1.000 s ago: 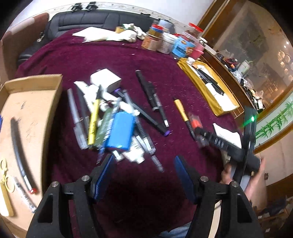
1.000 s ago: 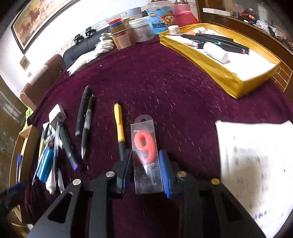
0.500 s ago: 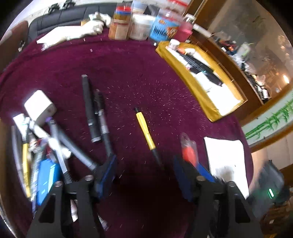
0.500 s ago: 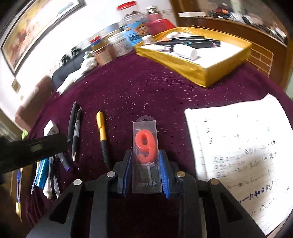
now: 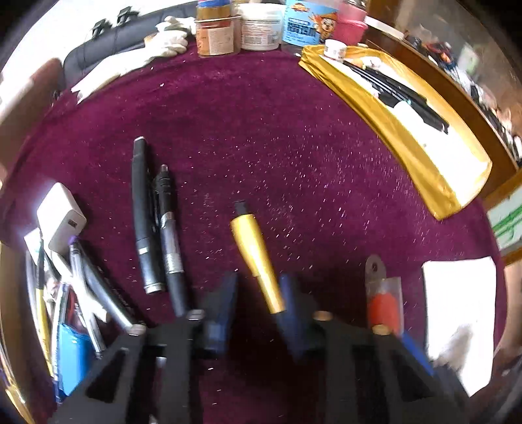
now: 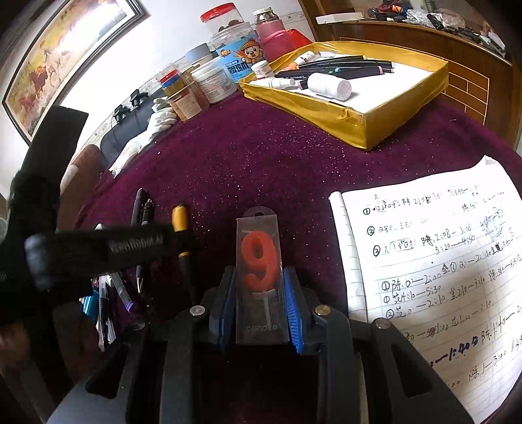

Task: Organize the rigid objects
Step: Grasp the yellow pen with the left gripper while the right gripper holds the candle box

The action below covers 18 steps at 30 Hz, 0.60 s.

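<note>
My right gripper (image 6: 259, 306) is shut on a clear packet with a red "9" candle (image 6: 259, 261), held just above the purple cloth; the packet also shows in the left wrist view (image 5: 383, 300). My left gripper (image 5: 259, 303) is open, its blue pads on either side of a yellow pen (image 5: 256, 254) lying on the cloth. The pen shows in the right wrist view (image 6: 181, 225), partly behind the left gripper's body. A gold tray (image 6: 368, 124) with markers and a white bottle sits at the back right.
Two black pens (image 5: 143, 215) lie left of the yellow one. A white charger (image 5: 60, 217) and a heap of pens lie at far left. A handwritten notebook (image 6: 440, 267) lies at right. Jars (image 5: 254, 22) stand at the table's back.
My left gripper has swung right from the pen heap to the yellow pen and closed in around it. My right gripper has lifted the candle packet and turned toward the gold tray.
</note>
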Tool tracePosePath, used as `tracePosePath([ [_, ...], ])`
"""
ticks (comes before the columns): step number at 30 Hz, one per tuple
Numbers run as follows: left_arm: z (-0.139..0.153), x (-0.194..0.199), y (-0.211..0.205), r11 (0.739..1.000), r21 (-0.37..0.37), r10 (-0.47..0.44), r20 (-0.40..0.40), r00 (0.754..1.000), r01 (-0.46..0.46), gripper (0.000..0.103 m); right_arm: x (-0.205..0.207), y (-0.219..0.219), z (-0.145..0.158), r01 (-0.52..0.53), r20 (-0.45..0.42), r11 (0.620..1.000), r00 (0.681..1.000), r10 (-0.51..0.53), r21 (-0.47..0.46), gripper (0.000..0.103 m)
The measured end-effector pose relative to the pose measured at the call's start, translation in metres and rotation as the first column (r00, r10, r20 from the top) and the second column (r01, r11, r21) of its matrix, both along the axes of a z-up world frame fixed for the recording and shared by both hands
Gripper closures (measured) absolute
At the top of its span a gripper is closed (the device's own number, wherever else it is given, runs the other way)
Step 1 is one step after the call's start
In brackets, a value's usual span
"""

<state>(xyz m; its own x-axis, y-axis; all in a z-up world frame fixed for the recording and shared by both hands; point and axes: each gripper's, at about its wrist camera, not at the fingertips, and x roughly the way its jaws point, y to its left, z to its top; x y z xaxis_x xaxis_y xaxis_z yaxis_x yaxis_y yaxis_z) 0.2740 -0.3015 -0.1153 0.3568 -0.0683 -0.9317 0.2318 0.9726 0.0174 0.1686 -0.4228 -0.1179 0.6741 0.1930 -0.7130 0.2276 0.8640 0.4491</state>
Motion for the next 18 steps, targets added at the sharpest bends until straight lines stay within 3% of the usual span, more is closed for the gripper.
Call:
tracePosePath([
  [2,0.002,-0.003,0.012,1.000,-0.025,-0.018,-0.028,0.999,0.017,0.096,0.000,0.000,0.000,-0.007,0.001,1.000,1.000,0.007,0.000,0.075],
  [6,0.005,-0.027,0.036,0.997,-0.051,-0.057,-0.069,0.996,0.054,0.096,0.000,0.002,0.000,-0.025,0.003,1.000,1.000,0.025,-0.004,0.074],
  [11,0.003,-0.050,0.023,0.995,0.033,-0.095,0.045,0.994,0.094,0.095,0.003,0.010,0.001,-0.058,-0.004,0.997,0.998,0.058,-0.043,0.074],
  [14,0.000,-0.058,0.017,0.985,0.096,-0.158,0.124,0.980,0.146,0.096,0.003,0.012,0.002,-0.064,-0.007,0.996,0.998,0.064,-0.062,0.074],
  [16,0.001,-0.059,0.023,0.986,0.081,-0.156,0.137,0.978,0.146,0.096,0.004,0.013,0.002,-0.068,-0.009,0.995,0.998,0.067,-0.073,0.074],
  [18,0.007,-0.063,0.039,0.991,-0.004,-0.130,0.081,0.988,0.131,0.097,0.004,0.016,0.003,-0.082,-0.003,0.993,0.997,0.082,-0.081,0.075],
])
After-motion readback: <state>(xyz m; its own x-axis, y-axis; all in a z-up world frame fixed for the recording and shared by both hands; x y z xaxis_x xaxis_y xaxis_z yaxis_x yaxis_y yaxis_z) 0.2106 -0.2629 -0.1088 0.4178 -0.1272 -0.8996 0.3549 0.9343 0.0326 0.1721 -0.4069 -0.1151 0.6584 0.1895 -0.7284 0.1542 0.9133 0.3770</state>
